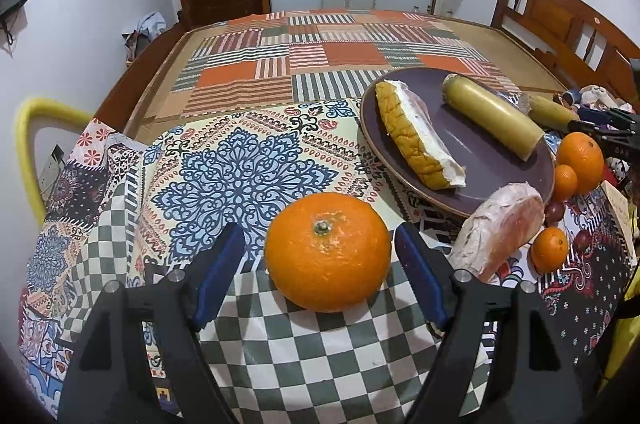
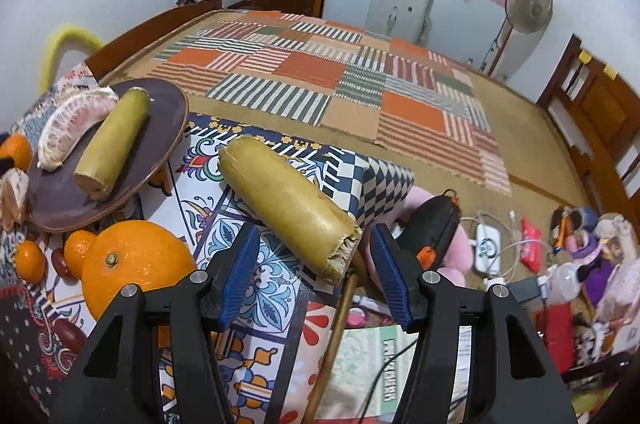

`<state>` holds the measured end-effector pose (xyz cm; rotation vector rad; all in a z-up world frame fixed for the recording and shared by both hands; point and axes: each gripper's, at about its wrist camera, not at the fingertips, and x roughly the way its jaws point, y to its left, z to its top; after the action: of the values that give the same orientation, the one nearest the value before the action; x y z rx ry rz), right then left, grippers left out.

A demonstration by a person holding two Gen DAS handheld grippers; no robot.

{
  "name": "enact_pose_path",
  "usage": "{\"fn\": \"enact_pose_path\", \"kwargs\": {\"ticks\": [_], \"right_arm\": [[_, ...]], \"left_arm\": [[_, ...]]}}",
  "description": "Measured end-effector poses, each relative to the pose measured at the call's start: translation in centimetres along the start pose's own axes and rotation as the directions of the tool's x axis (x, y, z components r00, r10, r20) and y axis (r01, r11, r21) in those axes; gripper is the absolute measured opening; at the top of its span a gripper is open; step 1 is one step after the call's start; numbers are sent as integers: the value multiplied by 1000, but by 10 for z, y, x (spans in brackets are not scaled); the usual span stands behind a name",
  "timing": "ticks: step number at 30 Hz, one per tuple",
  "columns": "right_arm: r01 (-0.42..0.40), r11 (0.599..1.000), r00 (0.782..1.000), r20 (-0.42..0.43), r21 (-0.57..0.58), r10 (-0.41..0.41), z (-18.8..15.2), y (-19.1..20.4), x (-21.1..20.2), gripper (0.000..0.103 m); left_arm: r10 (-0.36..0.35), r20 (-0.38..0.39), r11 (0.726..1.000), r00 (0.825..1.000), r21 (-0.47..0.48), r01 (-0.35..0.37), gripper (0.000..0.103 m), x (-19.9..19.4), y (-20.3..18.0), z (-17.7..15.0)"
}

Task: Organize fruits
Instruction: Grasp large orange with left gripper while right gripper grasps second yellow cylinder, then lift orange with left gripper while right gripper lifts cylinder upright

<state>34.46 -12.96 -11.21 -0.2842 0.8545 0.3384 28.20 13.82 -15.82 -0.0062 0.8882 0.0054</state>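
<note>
Orange point(image 1: 327, 251): glossy, finely pitted peel.
Plate point(image 1: 472, 192) behind the orange: smooth, matt purple glaze.
Tablecloth point(image 1: 248, 180) under the orange: printed cloth, matt.
Sugarcane piece point(image 2: 286, 204): waxy smooth skin, fibrous rough cut end.

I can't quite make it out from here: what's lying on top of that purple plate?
On the purple plate lie a pomelo wedge with its rind on and a yellowish-green sugarcane piece. The plate under them is hidden.
</note>
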Motion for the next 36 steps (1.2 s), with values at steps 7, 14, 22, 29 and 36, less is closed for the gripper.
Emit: {"fn": "enact_pose_path", "kwargs": {"ticks": [7, 14, 22, 29, 36], "right_arm": [[-73, 997, 997, -23, 28, 73, 1, -7, 7, 52], [-30, 999, 999, -25, -26, 30, -7, 8, -4, 34], [-88, 995, 990, -113, -44, 83, -28, 27, -23, 7], [-59, 998, 998, -13, -25, 58, -13, 18, -52, 10], [-77, 997, 997, 3, 27, 77, 25, 14, -21, 36]], "left_arm": [[-28, -28, 1000, 999, -7, 27, 77, 10, -5, 1], [-40, -20, 999, 999, -33, 39, 66, 7, 2, 0], [-55, -35, 998, 998, -5, 55, 66, -2, 2, -11], [-62, -33, 998, 998, 11, 63, 66, -8, 2, -19], [-58, -20, 998, 998, 9, 58, 66, -5, 4, -16]]}}
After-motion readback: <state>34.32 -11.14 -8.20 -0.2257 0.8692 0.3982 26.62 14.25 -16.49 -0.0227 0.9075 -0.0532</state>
